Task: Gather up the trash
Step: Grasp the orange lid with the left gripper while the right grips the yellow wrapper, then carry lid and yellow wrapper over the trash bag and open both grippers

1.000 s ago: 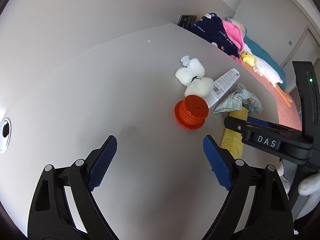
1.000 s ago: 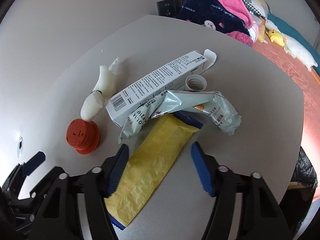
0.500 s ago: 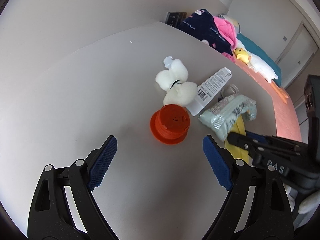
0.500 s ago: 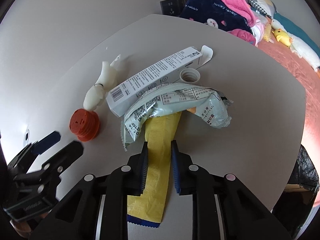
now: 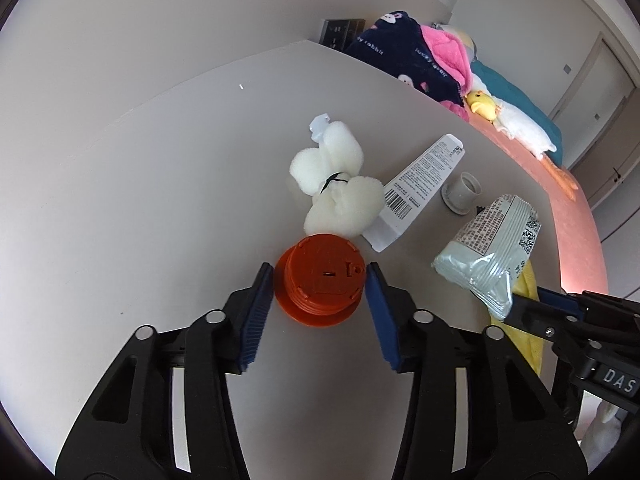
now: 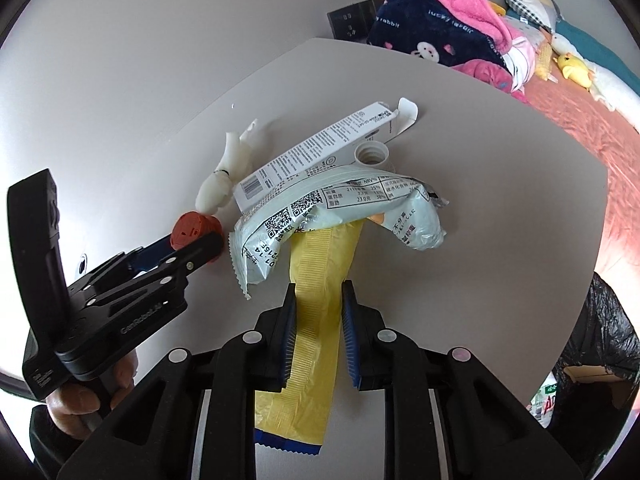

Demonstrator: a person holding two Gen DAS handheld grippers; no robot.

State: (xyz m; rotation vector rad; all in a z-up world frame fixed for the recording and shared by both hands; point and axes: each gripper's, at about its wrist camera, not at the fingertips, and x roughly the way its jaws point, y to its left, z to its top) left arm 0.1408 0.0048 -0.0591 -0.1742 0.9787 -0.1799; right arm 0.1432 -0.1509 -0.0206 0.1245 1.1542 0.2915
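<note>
An orange ribbed cap (image 5: pixel 322 284) sits on the grey table (image 5: pixel 160 200). My left gripper (image 5: pixel 320 292) has its pads closed around the cap's two sides. My right gripper (image 6: pixel 319 308) is shut on a yellow wrapper (image 6: pixel 320 300), which carries a pale green snack bag (image 6: pixel 340 208) draped over its far end. The bag (image 5: pixel 492 252) and right gripper also show at right in the left wrist view. A white foam wad (image 5: pixel 336 184), a white carton (image 5: pixel 420 184) and a small grey cap (image 5: pixel 462 192) lie just beyond.
A bed with a dark blue and pink blanket (image 5: pixel 412 52) and plush toys (image 5: pixel 504 116) lies past the table's far edge. A wall socket (image 5: pixel 340 30) is behind the table. A black trash bag (image 6: pixel 596 352) hangs at the table's right side.
My left gripper moved forward and closed its jaws around the orange cap. My right gripper closed on the yellow wrapper and lifted it with the green bag on top.
</note>
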